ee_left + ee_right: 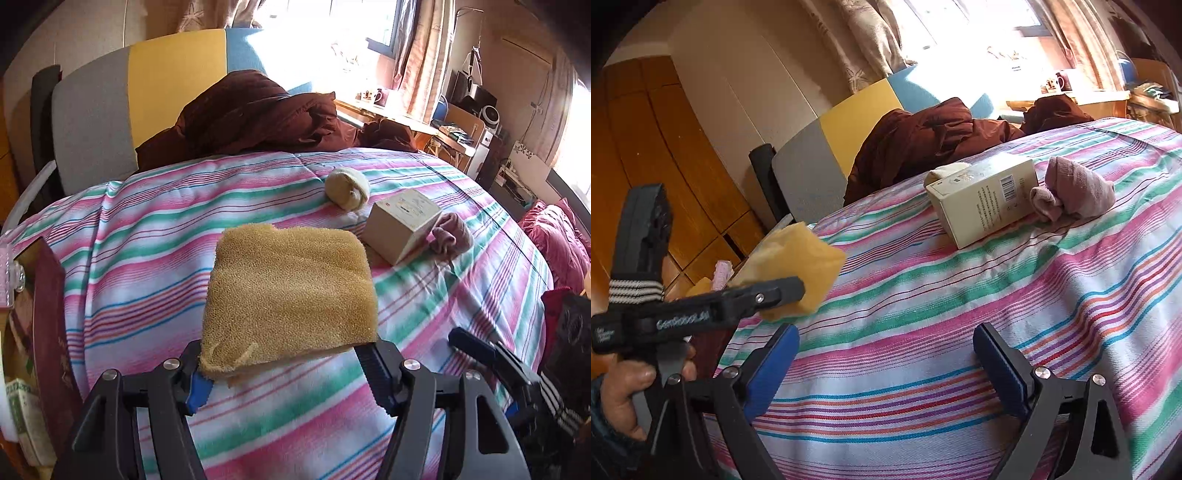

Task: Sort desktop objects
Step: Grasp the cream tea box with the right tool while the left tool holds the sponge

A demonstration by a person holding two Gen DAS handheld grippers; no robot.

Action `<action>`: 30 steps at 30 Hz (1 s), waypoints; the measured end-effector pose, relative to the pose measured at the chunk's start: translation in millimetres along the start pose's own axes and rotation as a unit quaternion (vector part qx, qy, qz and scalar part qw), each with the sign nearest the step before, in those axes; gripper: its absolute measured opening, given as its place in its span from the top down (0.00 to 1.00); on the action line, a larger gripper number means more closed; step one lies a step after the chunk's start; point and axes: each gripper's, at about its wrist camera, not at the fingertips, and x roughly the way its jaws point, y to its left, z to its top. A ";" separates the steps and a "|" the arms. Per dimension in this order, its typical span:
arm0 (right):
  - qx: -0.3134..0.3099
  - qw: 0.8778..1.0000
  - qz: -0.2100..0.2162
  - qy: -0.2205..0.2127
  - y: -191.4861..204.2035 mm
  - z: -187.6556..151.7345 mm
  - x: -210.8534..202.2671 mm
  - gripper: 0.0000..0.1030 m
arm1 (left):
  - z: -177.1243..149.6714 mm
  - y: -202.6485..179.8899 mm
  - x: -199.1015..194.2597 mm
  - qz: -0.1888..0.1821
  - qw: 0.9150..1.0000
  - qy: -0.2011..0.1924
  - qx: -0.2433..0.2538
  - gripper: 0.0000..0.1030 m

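Observation:
A yellow sponge (288,295) is held by its near edge in my left gripper (286,369), just above the striped bedspread (147,258). From the right wrist view the same sponge (798,269) hangs near the bed's left edge, with a left finger (775,291) across it. My right gripper (886,365) stands open over the bedspread (923,295), nothing between its blue pads. Farther back lie a beige box (402,225) (986,195), a pink sock (450,236) (1075,192) touching it, and a cream rolled sock (347,188) (945,171).
A brown duvet (258,114) is bunched against the grey, yellow and blue headboard (173,85). Pink pillows (554,243) lie at the right. A wooden wardrobe (646,166) stands left of the bed. A hand (620,391) holds the left gripper's handle.

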 end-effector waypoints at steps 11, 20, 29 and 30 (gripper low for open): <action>0.026 0.999 -0.034 0.026 -0.5 17.6 6.7 0.07 | -53.5 -0.3 -31.0 -0.008 0.999 -0.014 0.031 0.33; 0.094 0.982 -0.157 0.046 -5.9 82.5 49.2 0.07 | -71.1 6.8 -36.1 -0.021 0.998 -0.040 0.043 0.33; 0.175 0.944 -0.276 0.043 -23.6 116.2 81.2 0.07 | -82.0 16.9 -37.2 -0.053 0.995 -0.072 0.034 0.33; 0.177 0.941 -0.286 0.042 -23.2 118.4 84.5 0.07 | -82.6 17.5 -36.9 -0.056 0.995 -0.074 0.033 0.33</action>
